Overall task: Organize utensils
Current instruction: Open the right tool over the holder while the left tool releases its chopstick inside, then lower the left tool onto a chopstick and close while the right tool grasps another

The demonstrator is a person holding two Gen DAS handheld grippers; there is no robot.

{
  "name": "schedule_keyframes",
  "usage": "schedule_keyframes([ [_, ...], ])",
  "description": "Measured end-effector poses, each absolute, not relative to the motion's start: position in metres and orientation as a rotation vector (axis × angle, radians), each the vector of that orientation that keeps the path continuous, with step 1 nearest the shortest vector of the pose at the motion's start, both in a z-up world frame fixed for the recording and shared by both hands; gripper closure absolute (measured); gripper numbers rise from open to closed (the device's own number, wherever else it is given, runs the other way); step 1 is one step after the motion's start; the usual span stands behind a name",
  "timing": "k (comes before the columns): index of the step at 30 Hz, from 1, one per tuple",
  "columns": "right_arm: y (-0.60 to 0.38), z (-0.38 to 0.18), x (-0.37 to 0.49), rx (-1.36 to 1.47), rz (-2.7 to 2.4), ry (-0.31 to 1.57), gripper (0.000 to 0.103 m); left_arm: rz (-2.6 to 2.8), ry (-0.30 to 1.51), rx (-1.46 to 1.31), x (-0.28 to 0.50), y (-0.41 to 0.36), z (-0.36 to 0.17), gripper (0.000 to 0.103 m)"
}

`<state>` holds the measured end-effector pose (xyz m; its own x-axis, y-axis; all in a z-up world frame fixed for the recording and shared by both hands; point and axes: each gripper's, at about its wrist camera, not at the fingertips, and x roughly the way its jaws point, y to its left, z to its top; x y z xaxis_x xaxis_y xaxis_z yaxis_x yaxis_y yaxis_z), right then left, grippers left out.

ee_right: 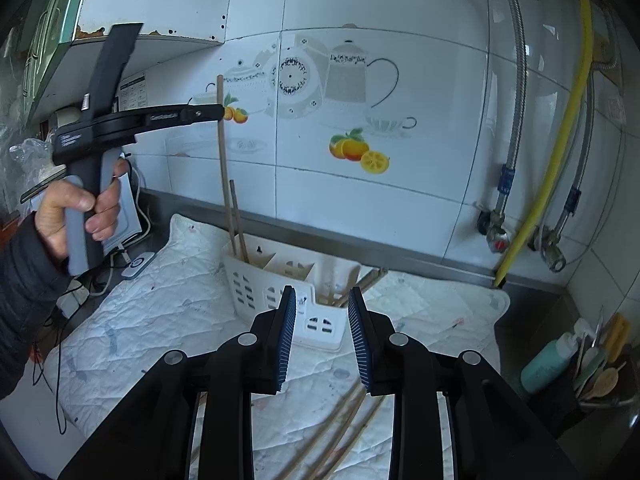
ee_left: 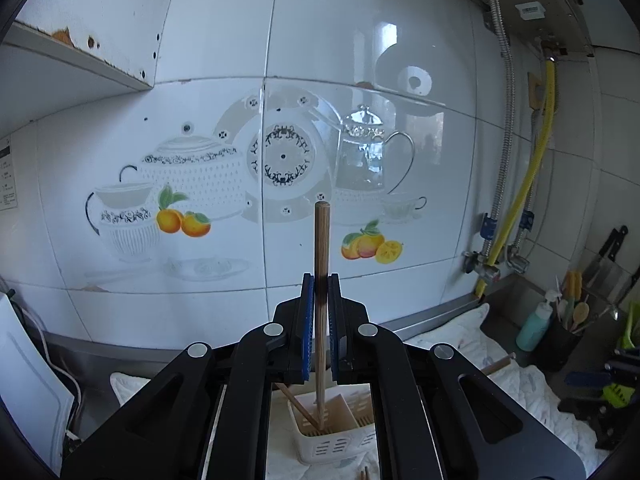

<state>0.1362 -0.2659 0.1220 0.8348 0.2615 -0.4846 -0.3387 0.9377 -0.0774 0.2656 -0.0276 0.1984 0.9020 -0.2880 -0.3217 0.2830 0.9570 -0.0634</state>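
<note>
The left gripper [ee_left: 320, 320] is clamping an upright wooden chopstick [ee_left: 321, 240] between its blue fingers [ee_left: 307, 320], the stick's lower end reaching down into the white utensil holder [ee_left: 332, 446] beside another leaning chopstick. The right gripper [ee_right: 322, 336] is hanging with fingers spread apart and gripping nothing, above loose chopsticks [ee_right: 340, 420] lying on the quilted cloth [ee_right: 160, 320] covering the surface.
</note>
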Motion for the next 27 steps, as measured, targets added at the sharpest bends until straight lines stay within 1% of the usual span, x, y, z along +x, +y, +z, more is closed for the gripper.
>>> schedule_keyframes([
  [2,-0.268,0.116,0.133,-0.150,0.322,0.493,0.076,-0.286,0.348,-0.016,0.270,-0.028,0.193,0.098],
  [5,-0.274,0.106,0.128,-0.118,0.324,0.506,0.072,-0.278,0.373,-0.019,0.275,-0.026,0.185,0.098],
  [8,-0.277,0.092,0.121,-0.113,0.299,0.519,0.071,-0.286,0.401,-0.015,0.278,-0.024,0.176,0.098],
  [13,-0.290,0.060,0.106,-0.056,0.274,0.571,0.071,-0.286,0.426,0.002,0.272,-0.022,0.167,0.092],
  [16,-0.297,0.038,0.094,-0.045,0.239,0.602,0.071,-0.293,0.434,0.009,0.261,-0.020,0.165,0.085],
  [18,-0.300,0.024,0.086,-0.032,0.220,0.626,0.071,-0.283,0.433,0.008,0.251,-0.017,0.164,0.074],
  [19,-0.302,0.018,0.081,-0.021,0.217,0.636,0.071,-0.278,0.438,0.005,0.246,-0.015,0.162,0.061],
  [20,-0.304,0.012,0.078,-0.007,0.218,0.646,0.071,-0.274,0.434,0.003,0.239,-0.012,0.161,0.056],
  [26,-0.302,-0.025,0.056,0.009,0.183,0.697,0.071,-0.261,0.455,0.007,0.196,-0.001,0.144,0.053],
  [27,-0.301,-0.031,0.053,0.011,0.180,0.704,0.071,-0.259,0.456,0.012,0.187,0.001,0.139,0.051],
])
